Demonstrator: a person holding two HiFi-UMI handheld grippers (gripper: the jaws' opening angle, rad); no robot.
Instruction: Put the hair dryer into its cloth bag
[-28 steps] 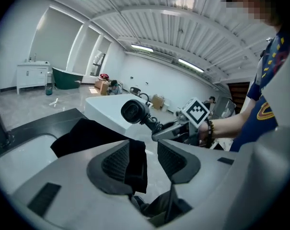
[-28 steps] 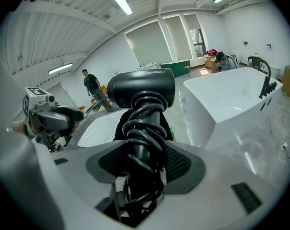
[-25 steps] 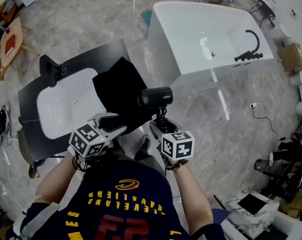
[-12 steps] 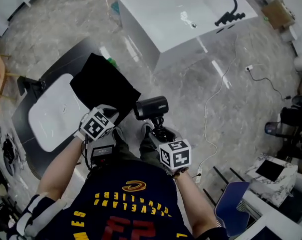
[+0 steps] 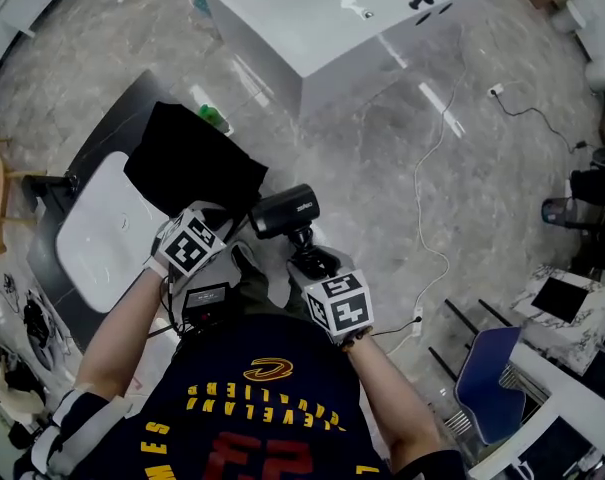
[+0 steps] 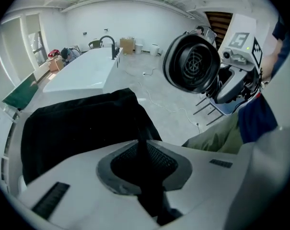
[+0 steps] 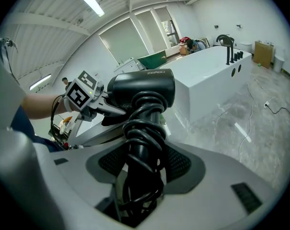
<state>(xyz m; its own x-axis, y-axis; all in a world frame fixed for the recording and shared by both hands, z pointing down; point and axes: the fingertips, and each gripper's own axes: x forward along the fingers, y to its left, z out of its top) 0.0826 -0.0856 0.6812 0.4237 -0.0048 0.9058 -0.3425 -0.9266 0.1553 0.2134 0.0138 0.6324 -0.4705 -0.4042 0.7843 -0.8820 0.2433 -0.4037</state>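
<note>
Hair dryer (image 5: pixel 282 211) in mid-air just beside black cloth bag (image 5: pixel 192 173), right claw (image 5: pixel 307 258) clamped on its cord-wrapped handle, left claw (image 5: pixel 225 218) pinching bag's edge, jaws opening slightly, bag draped over dark desk (image 5: pixel 122 133).

Black hair dryer (image 5: pixel 282 211), black cloth bag (image 5: pixel 192 168), white bathtub (image 5: pixel 302 8).

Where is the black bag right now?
In the head view the cloth bag lies at the left, on the dark counter beside the white sink, just left of the hair dryer.
</note>
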